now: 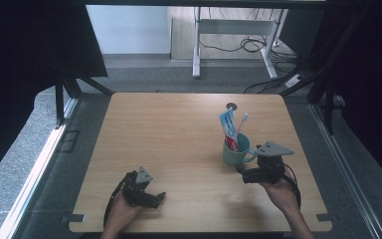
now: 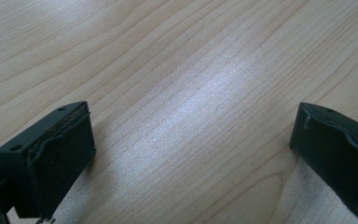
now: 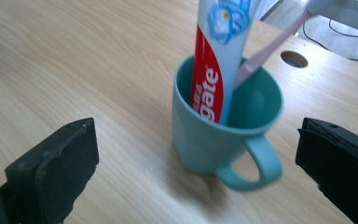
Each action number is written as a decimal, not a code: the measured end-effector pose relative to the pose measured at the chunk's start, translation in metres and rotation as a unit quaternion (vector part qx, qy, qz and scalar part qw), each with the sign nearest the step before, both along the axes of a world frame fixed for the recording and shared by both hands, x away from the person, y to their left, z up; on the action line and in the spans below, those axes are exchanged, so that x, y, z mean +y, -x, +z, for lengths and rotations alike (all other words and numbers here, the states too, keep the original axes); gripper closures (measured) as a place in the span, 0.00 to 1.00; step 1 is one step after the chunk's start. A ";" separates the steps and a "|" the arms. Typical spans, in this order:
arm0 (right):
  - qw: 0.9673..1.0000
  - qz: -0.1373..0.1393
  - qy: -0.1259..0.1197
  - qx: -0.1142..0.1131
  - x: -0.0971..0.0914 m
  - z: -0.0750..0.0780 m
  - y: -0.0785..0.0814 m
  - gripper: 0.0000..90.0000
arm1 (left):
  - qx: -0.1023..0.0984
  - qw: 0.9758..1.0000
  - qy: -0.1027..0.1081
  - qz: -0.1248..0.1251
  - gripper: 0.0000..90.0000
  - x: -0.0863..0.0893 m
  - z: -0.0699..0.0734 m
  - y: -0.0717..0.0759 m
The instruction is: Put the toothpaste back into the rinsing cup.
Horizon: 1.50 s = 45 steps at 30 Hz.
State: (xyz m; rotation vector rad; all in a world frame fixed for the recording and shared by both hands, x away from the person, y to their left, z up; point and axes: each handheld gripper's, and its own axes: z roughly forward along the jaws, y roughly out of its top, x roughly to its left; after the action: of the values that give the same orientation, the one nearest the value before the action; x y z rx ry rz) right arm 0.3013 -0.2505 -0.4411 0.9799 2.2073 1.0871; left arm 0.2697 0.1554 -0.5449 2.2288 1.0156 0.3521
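Note:
A teal mug stands upright on the right half of the wooden table, its handle turned toward my right gripper. In it lean a red, white and blue toothpaste tube and a pink toothbrush. My right gripper is open just short of the mug, with its pads wide apart and touching nothing. My left gripper is open at the front left, low over bare wood.
A round cable hole sits near the table's far edge behind the mug. Beyond the table stand a white desk frame and loose cables on the floor. Dark curtains flank both sides.

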 end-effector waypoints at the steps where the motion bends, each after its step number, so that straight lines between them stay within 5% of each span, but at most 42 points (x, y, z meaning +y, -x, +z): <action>1: 1.000 -0.001 0.001 0.001 -0.002 0.000 0.002 0.00 | 0.000 1.000 0.000 0.000 0.00 0.000 0.000 0.000; 19: 0.999 -0.020 0.009 0.034 -0.035 -0.032 0.033 0.00 | 0.001 1.000 0.001 0.002 0.00 0.000 0.000 0.000; 34: 0.996 -0.040 0.034 0.074 -0.032 -0.075 0.040 0.00 | 0.000 1.000 0.000 0.003 0.00 0.000 0.000 0.001; 45: 0.994 -0.032 0.031 0.102 -0.026 -0.100 0.041 0.00 | 0.000 1.000 0.003 0.006 0.00 -0.001 0.000 0.001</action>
State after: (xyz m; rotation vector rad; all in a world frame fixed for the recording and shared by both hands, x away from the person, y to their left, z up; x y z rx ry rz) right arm 0.2607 -0.2767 -0.5406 1.1710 2.3383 0.9202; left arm 0.2688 0.1548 -0.5452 2.2187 1.0291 0.3540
